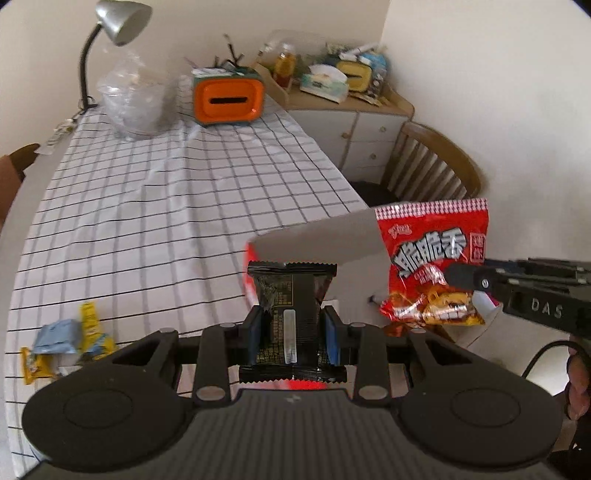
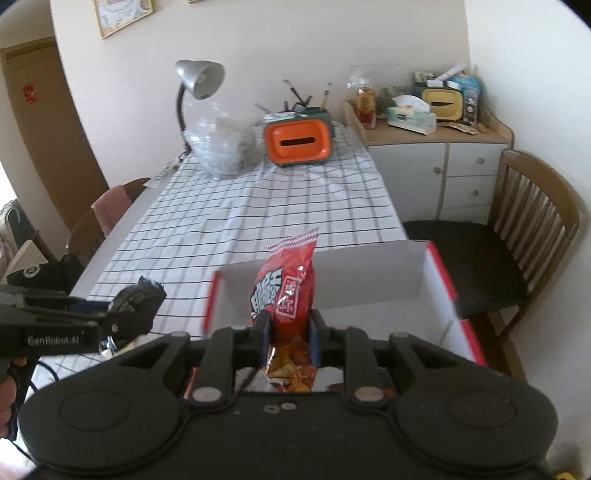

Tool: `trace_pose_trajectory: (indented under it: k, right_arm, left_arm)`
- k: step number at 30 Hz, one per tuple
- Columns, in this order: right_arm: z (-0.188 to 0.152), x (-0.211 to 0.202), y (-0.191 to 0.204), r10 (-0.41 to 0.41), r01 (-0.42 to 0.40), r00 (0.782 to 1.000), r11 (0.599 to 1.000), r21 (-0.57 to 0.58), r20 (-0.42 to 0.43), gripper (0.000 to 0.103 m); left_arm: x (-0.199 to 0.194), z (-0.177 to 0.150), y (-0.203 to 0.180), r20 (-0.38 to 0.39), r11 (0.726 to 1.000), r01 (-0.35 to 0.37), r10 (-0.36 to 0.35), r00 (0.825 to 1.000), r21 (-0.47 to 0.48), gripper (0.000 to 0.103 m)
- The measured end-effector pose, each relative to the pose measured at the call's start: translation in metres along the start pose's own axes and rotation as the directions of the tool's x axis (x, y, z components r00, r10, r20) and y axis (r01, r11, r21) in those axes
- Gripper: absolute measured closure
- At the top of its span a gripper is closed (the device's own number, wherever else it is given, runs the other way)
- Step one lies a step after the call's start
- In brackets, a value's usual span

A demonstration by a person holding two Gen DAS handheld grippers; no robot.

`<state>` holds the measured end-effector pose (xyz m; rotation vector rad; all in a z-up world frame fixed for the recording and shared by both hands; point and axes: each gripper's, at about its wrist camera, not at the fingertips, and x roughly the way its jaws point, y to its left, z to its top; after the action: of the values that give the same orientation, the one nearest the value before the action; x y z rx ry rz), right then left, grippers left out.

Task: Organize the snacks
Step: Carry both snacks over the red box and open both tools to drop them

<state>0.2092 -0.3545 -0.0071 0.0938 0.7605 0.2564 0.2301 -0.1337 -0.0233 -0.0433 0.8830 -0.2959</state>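
Note:
My left gripper [image 1: 293, 334] is shut on a black snack packet [image 1: 291, 299], held upright above the near edge of the checked tablecloth [image 1: 147, 206]. That packet [image 2: 142, 295] and the left gripper [image 2: 125, 321] also show at the left of the right wrist view. My right gripper [image 2: 290, 341] is shut on a red snack bag [image 2: 291, 291], which hangs over an open red cardboard box with white inner walls [image 2: 369, 273]. The same red bag [image 1: 432, 258] appears at the right of the left wrist view, pinched by the right gripper [image 1: 465, 278]. A grey wall of the box [image 1: 314, 243] stands behind the black packet.
Small yellow and blue packets [image 1: 66, 339] lie at the table's near left. At the far end stand an orange tissue box [image 1: 229, 98], a clear plastic bag [image 1: 133, 99] and a desk lamp [image 1: 118, 22]. A wooden chair [image 2: 517, 229] and a cluttered cabinet [image 2: 424, 147] are to the right.

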Motion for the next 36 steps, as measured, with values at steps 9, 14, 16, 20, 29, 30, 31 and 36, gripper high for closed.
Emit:
trace_pose_trajectory:
  k: [9,14,16,20,29,30,31,36]
  right_arm:
    - [0.003,0.037,-0.048,-0.005,0.009,0.997,0.999,0.038,-0.082,0.083]
    - [0.002,0.066,-0.069,0.020,-0.007,0.987,0.997,0.080,-0.158,0.083]
    - [0.000,0.076,-0.076,0.023,-0.006,0.983,0.995,0.095,-0.181,0.083]
    - [-0.003,0.094,-0.086,0.031,-0.005,0.976,0.993,0.117,-0.214,0.083]
    - [-0.005,0.109,-0.095,0.051,-0.014,0.964,0.990,0.143,-0.259,0.083]
    - [-0.005,0.110,-0.095,0.052,-0.013,0.963,0.989,0.148,-0.263,0.083]
    - [-0.005,0.111,-0.096,0.051,-0.011,0.962,0.989,0.148,-0.267,0.083]
    - [-0.004,0.113,-0.097,0.020,0.013,0.962,0.993,0.120,-0.271,0.083]
  left_arm:
    - [0.058,0.015,-0.047,-0.085,0.999,-0.027,0.030,0.996,0.038,0.070]
    - [0.088,0.024,-0.054,-0.138,0.998,-0.049,0.054,0.989,0.037,0.070]
    - [0.100,0.027,-0.057,-0.152,0.997,-0.059,0.065,0.986,0.044,0.070]
    - [0.123,0.031,-0.063,-0.187,0.994,-0.084,0.096,0.978,0.072,0.070]
    - [0.162,0.032,-0.068,-0.310,0.989,-0.112,0.138,0.941,0.101,0.070]
    - [0.164,0.032,-0.068,-0.316,0.988,-0.115,0.141,0.938,0.102,0.070]
    - [0.167,0.032,-0.067,-0.325,0.988,-0.115,0.143,0.935,0.104,0.070]
    - [0.174,0.030,-0.064,-0.347,0.987,-0.124,0.151,0.925,0.100,0.069]
